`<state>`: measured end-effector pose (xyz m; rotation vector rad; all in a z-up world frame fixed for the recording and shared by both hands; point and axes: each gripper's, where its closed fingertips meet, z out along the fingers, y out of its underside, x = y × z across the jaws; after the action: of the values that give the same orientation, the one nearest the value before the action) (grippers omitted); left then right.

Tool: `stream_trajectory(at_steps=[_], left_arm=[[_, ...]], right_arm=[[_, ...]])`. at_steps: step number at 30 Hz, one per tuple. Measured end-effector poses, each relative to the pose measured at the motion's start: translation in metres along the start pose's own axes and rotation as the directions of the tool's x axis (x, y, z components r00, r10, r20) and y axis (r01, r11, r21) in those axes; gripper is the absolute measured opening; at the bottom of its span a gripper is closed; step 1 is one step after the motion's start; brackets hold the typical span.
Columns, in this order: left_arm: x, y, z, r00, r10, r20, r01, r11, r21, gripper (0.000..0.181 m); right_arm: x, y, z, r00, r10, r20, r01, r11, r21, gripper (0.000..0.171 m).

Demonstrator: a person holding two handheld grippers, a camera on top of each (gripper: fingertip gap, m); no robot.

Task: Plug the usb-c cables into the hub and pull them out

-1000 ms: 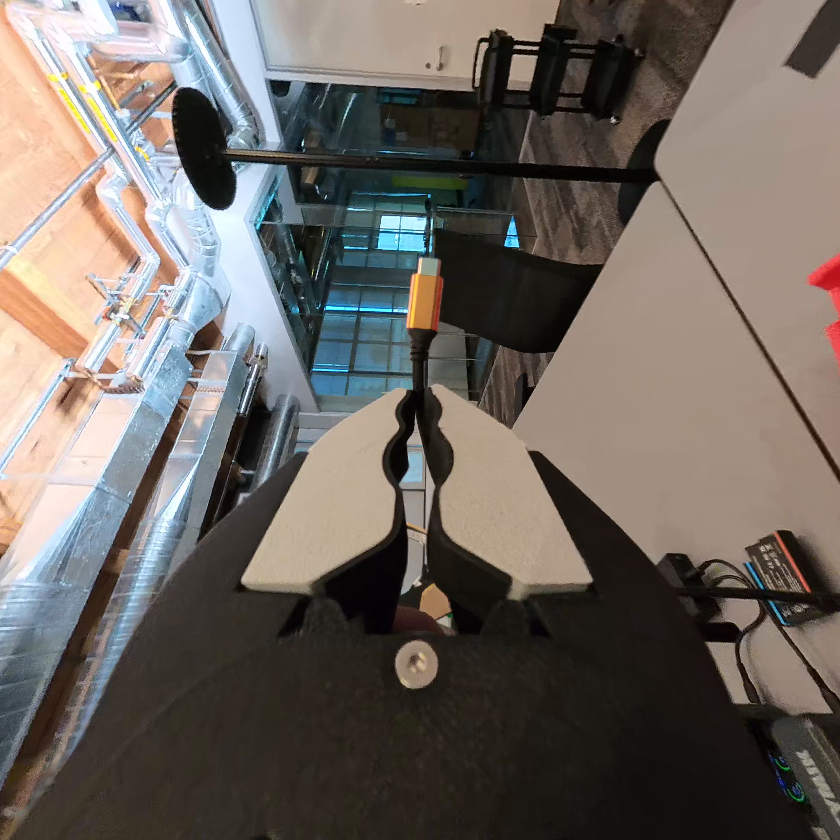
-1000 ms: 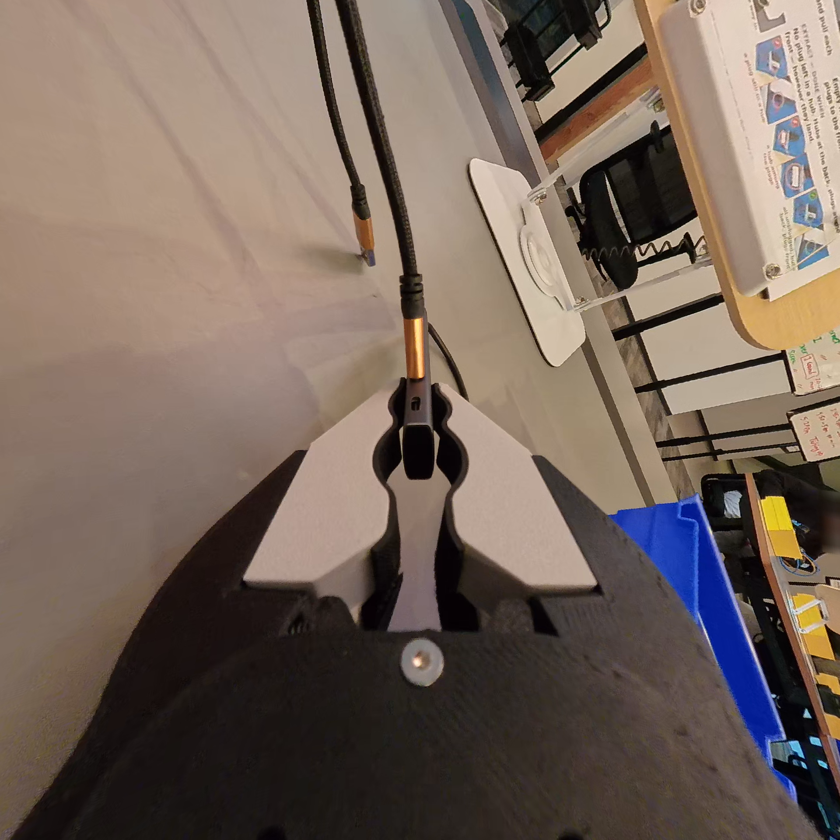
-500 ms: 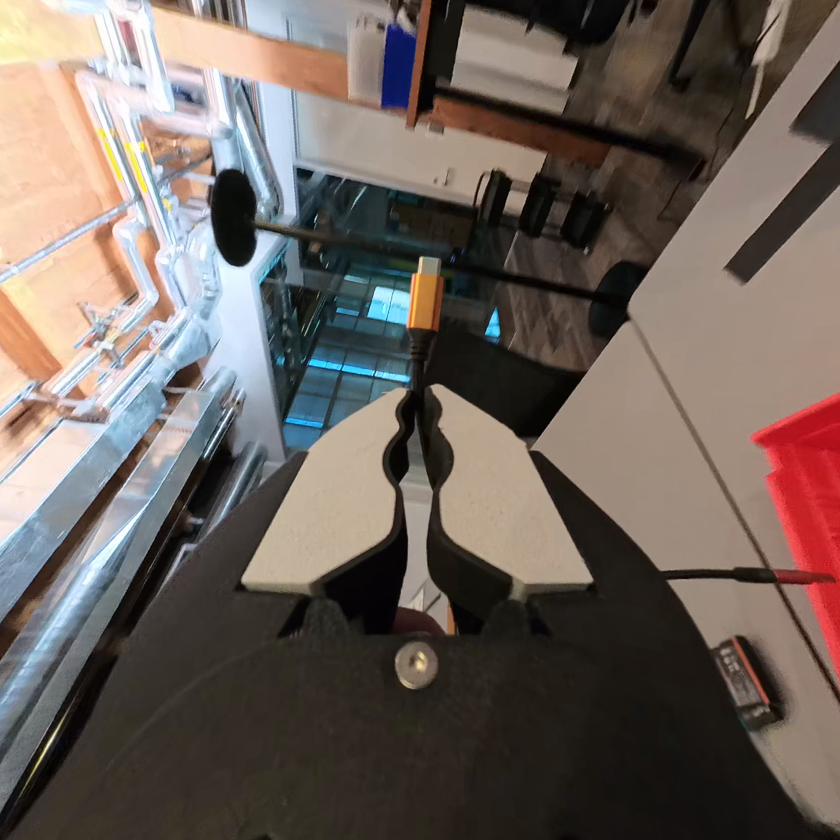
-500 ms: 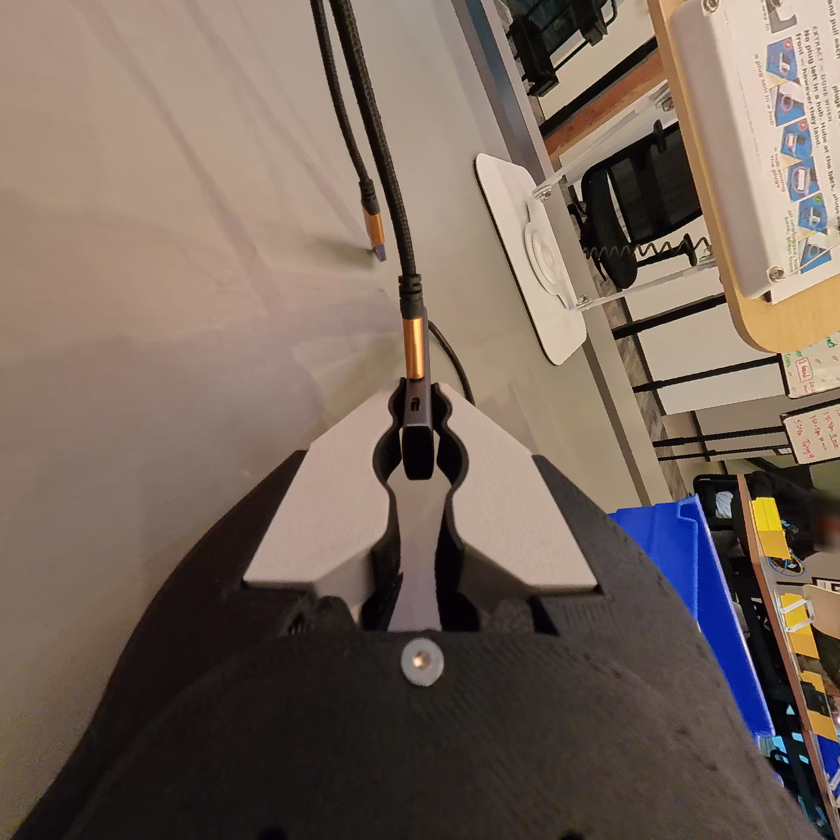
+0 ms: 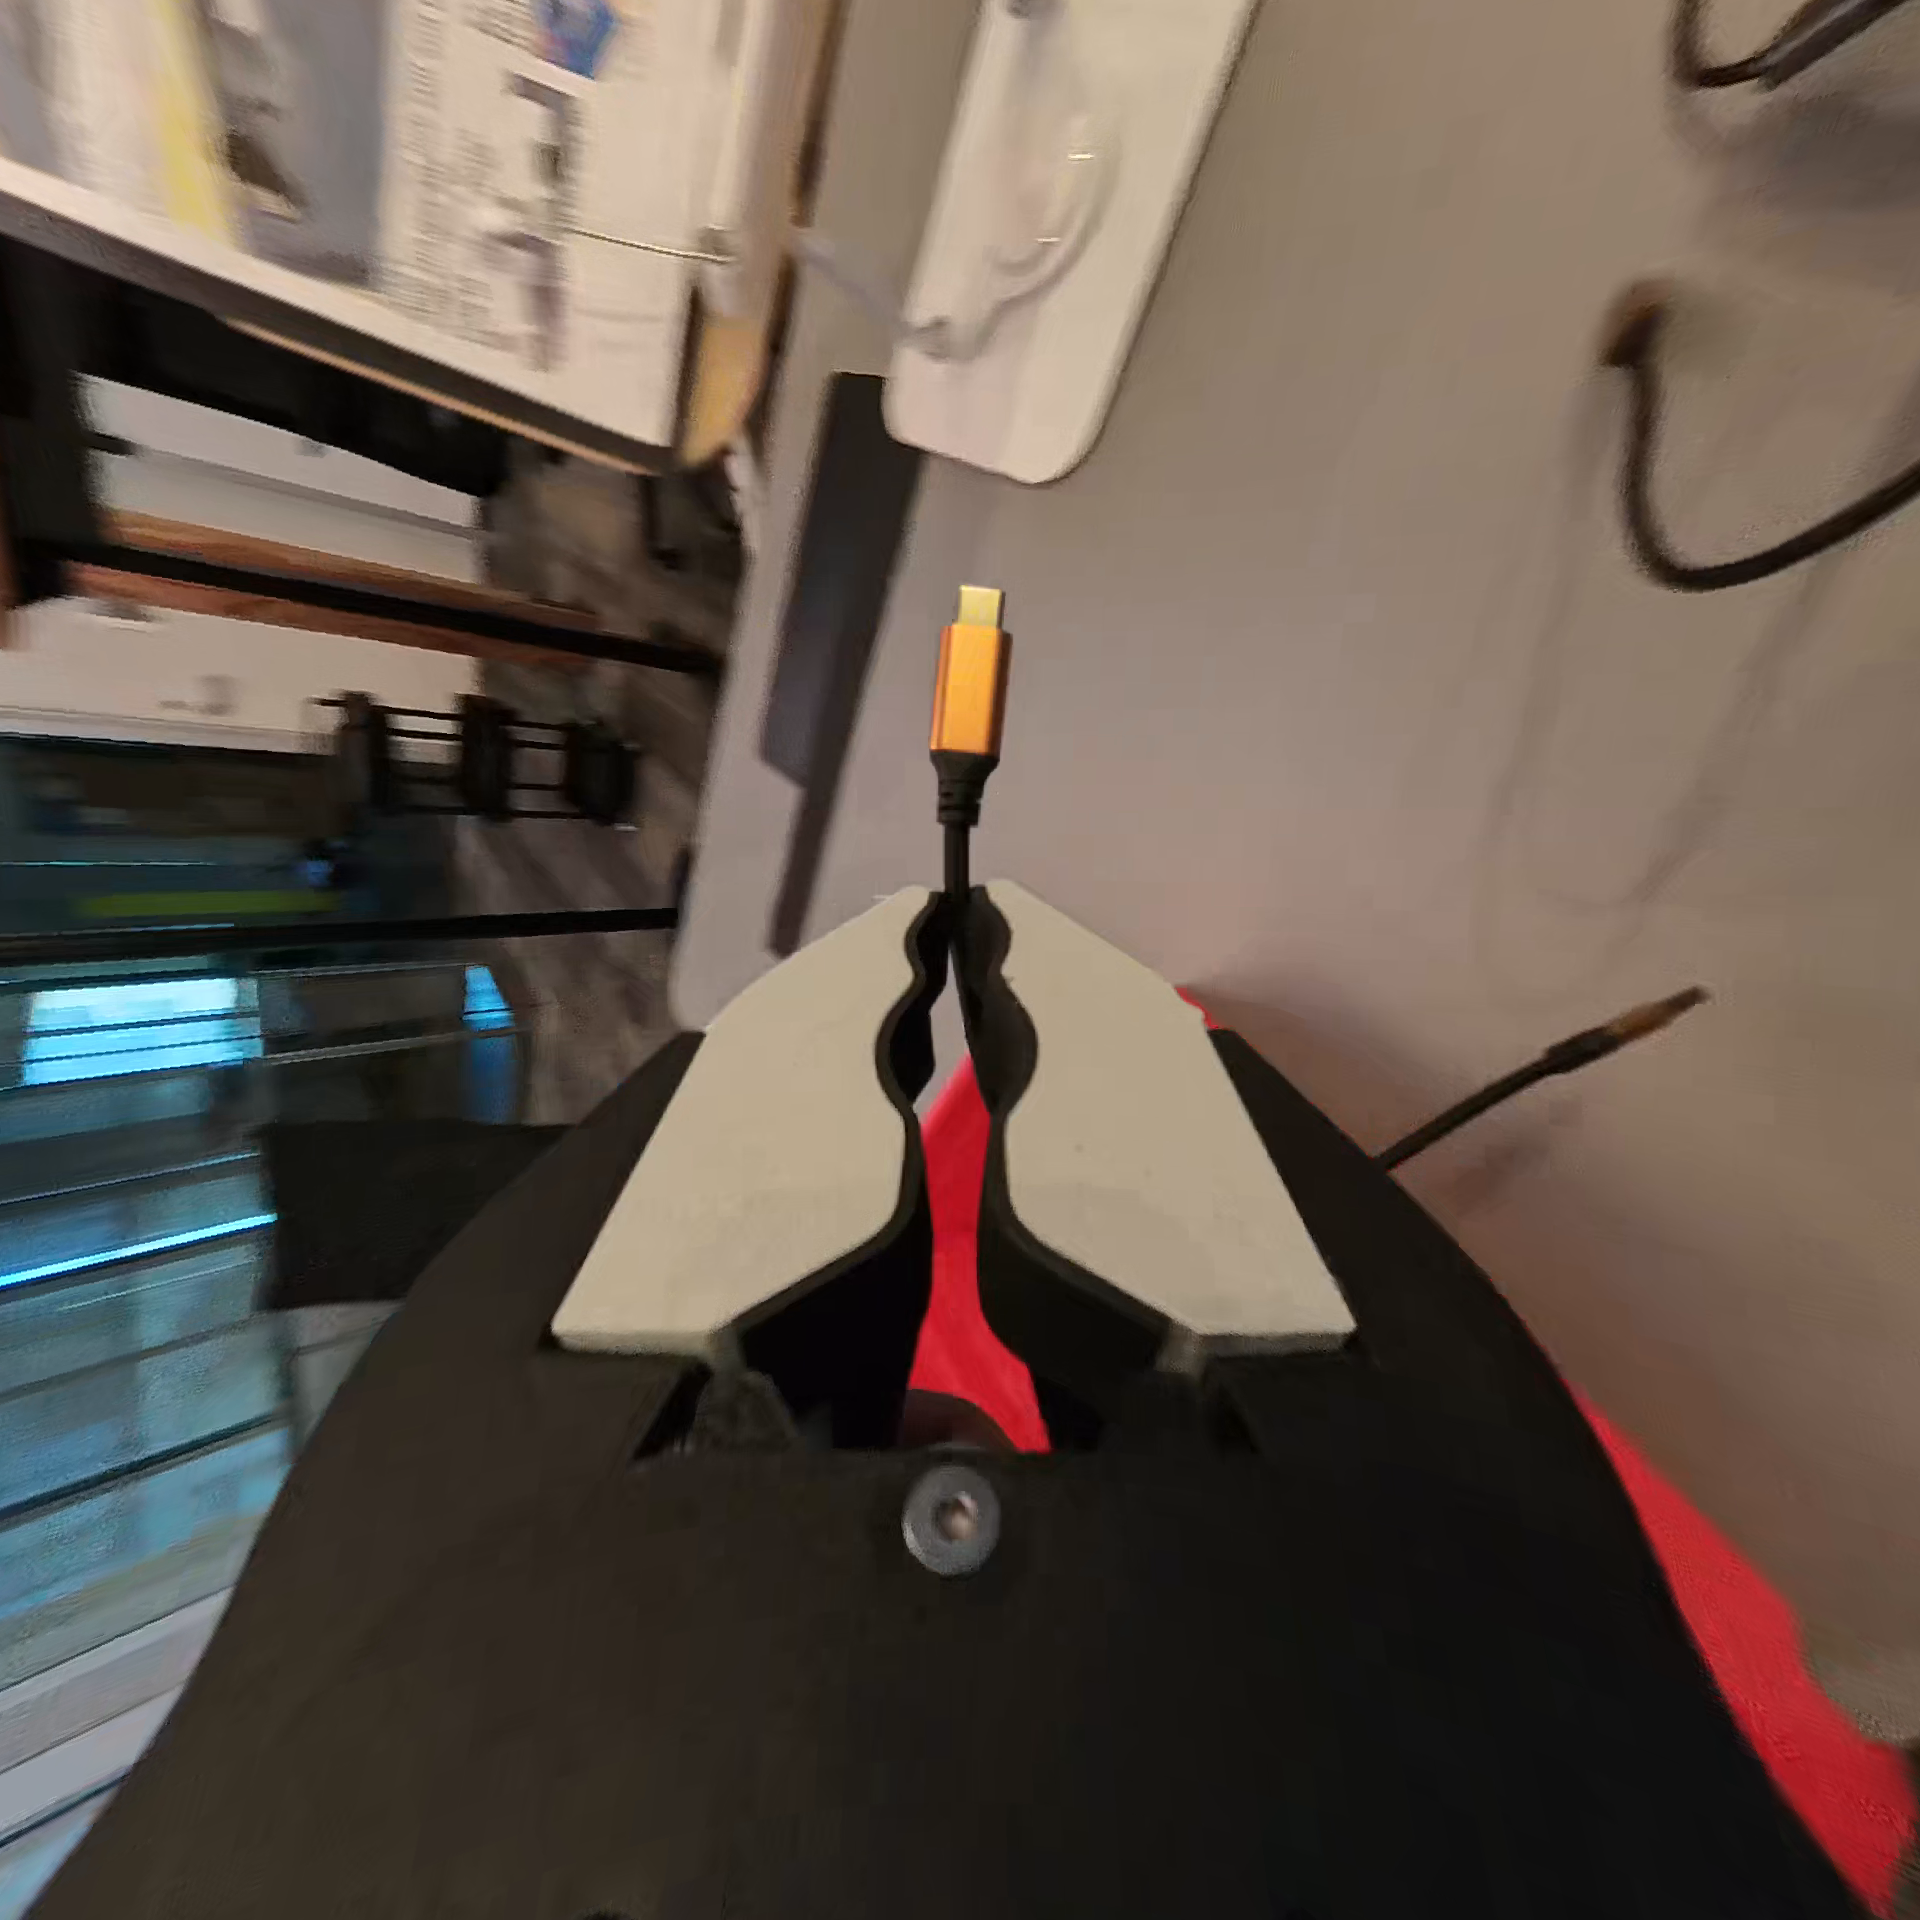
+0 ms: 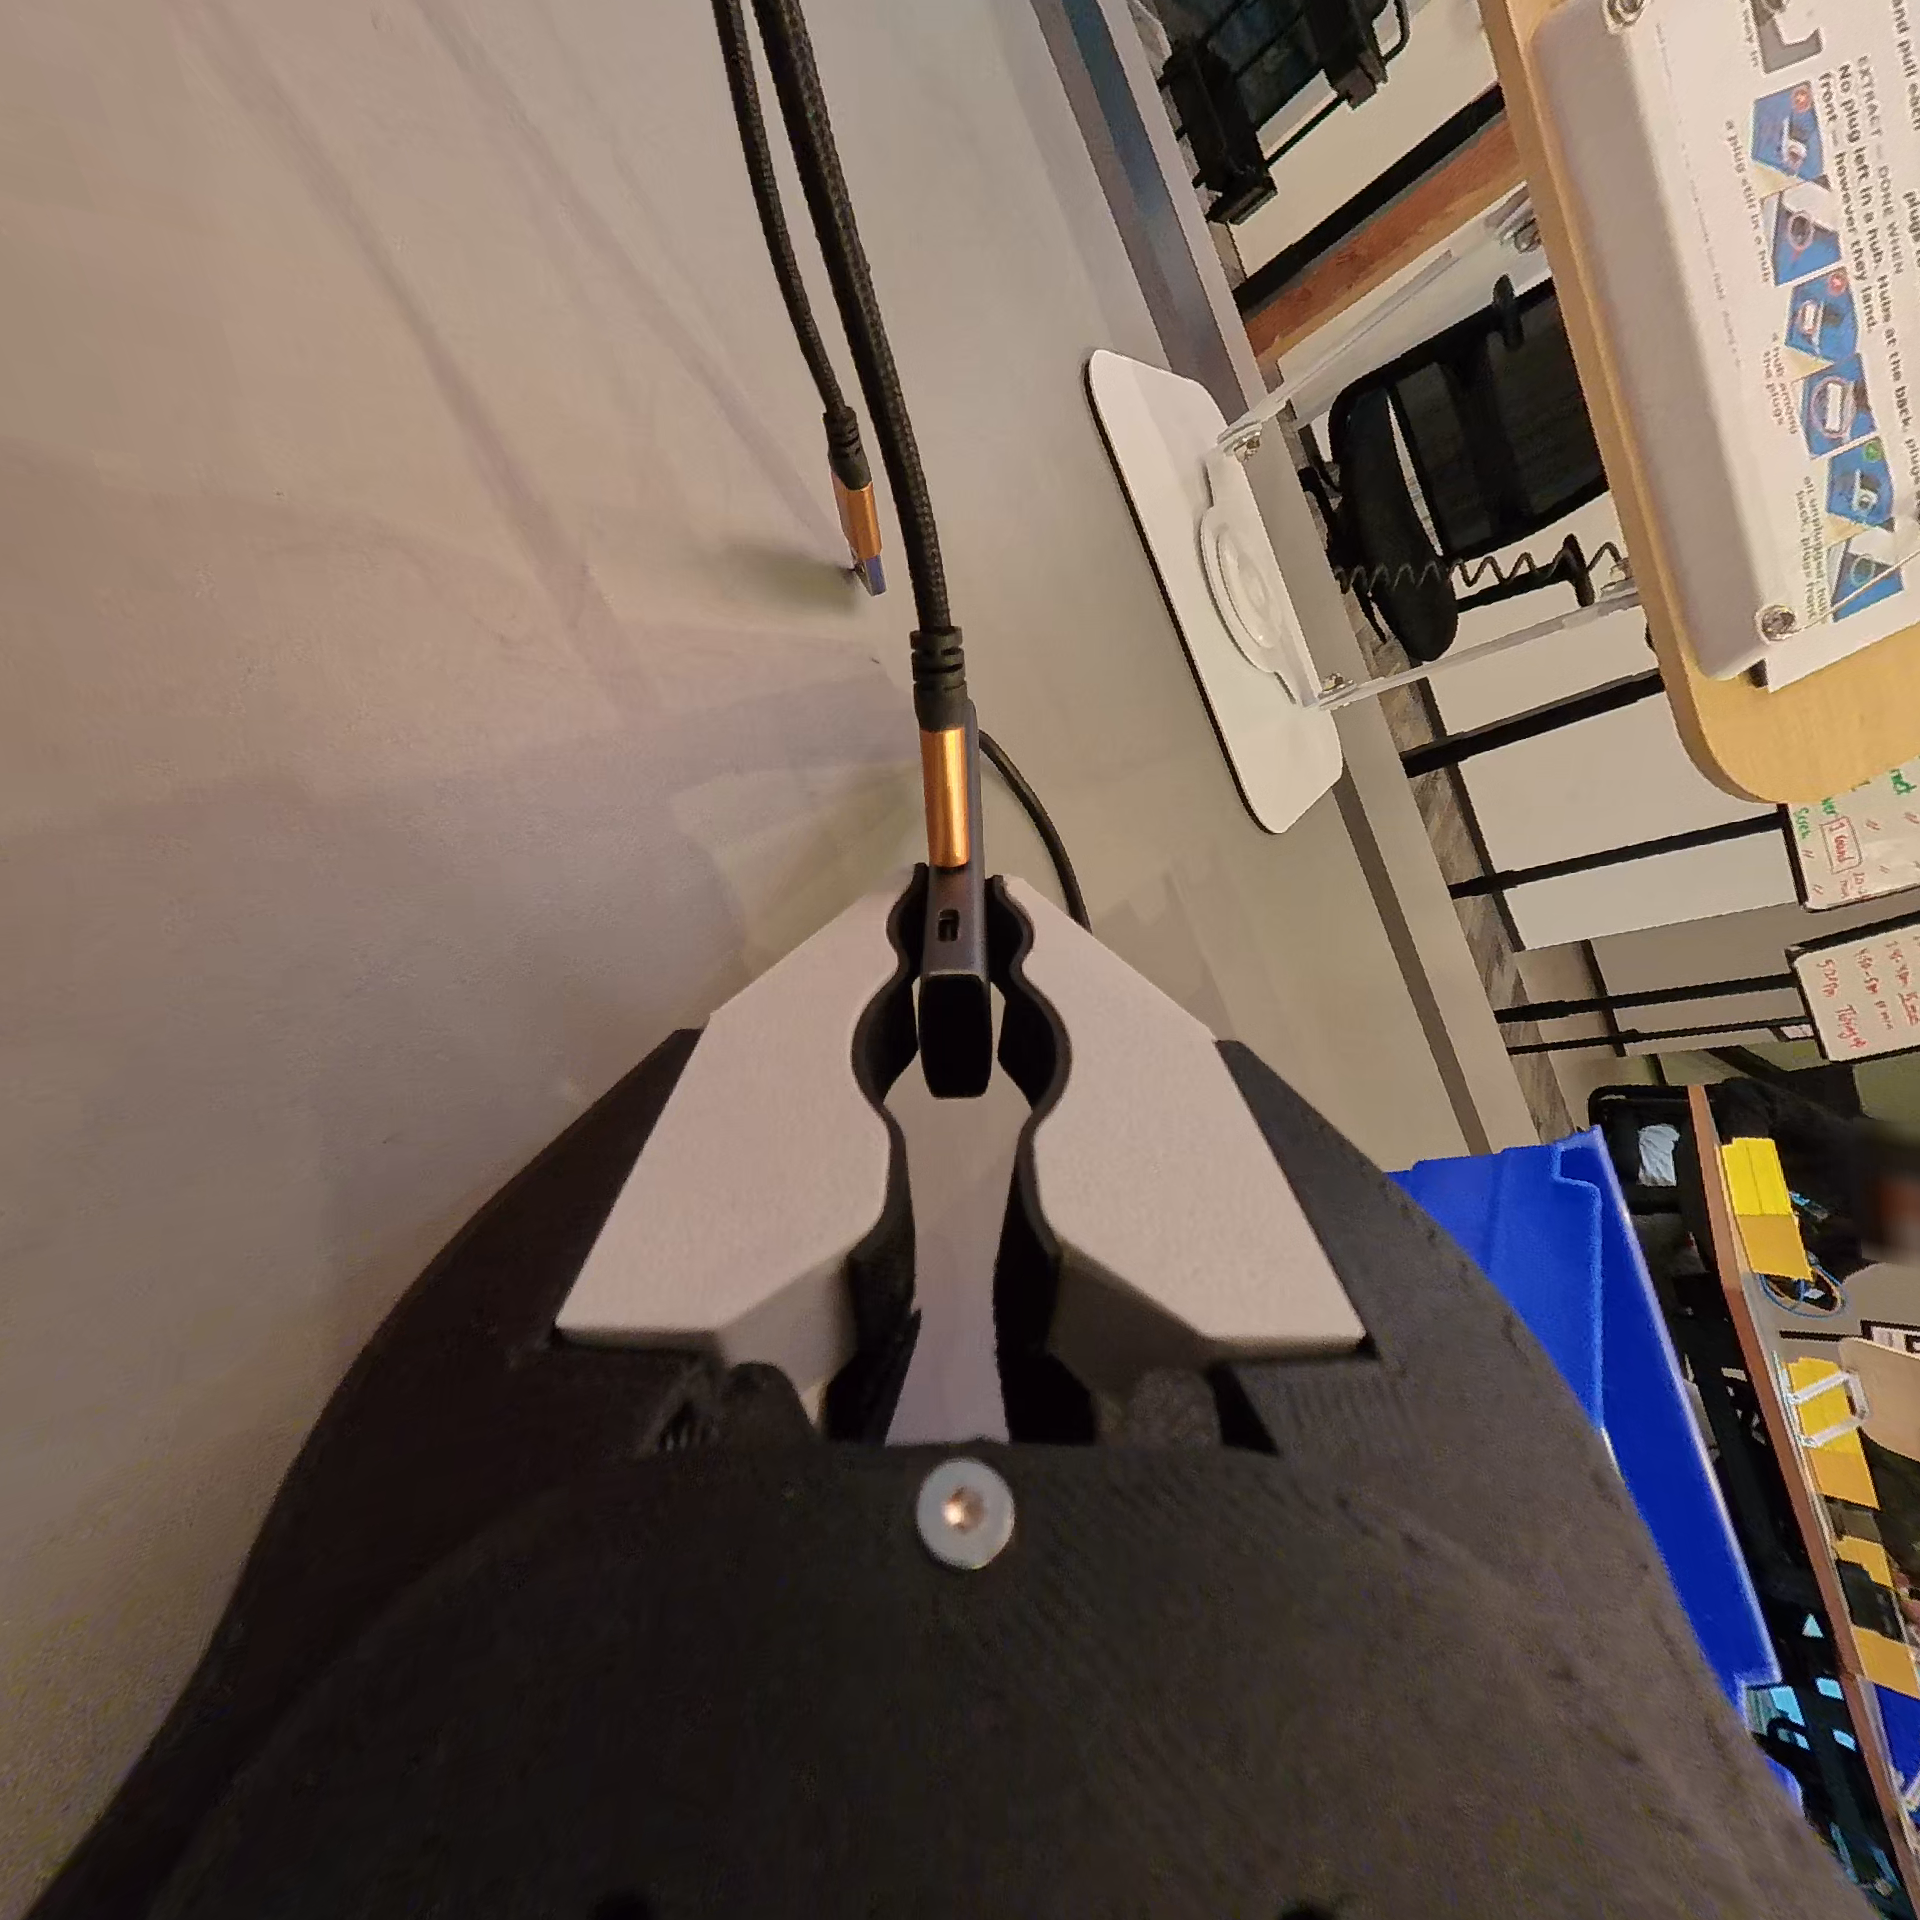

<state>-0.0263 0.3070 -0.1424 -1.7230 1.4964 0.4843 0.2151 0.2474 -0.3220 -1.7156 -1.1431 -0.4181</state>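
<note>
Left tongs (image 5: 951, 914) pinch a cable just behind its free orange plug (image 5: 970, 688), held above the desk (image 5: 1403, 727). Right tongs (image 6: 956, 914) clamp the hub (image 6: 951, 997), one cable (image 6: 883, 436) already plugged in. Another plug (image 6: 858, 514) lies loose; insertion and all pulling out remain.

Both tongs look alike: left tongs (image 5: 951, 902) and right tongs (image 6: 954, 902) each have a rough matte black body, 2 pale grey wedge-shaped fingers (image 5: 774, 1143) with wavy black inner edges, and 1 silver screw (image 6: 964, 1510) centred below.
</note>
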Motion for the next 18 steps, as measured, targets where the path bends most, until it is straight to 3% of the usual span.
stream_trajectory(at_steps=[10,18], left_arm=[[0.112,0.012,0.093,0.928,-0.205,-0.310,0.183,0.978,-0.098,0.003],[0.158,0.028,0.136,0.865,-0.347,-0.361,0.312,0.938,-0.154,0.003]], right_arm=[[-0.001,0.001,0.002,1.000,0.001,0.004,-0.001,1.000,0.001,0.006],[-0.003,0.003,0.004,1.000,0.010,0.005,-0.010,1.000,0.006,0.007]])
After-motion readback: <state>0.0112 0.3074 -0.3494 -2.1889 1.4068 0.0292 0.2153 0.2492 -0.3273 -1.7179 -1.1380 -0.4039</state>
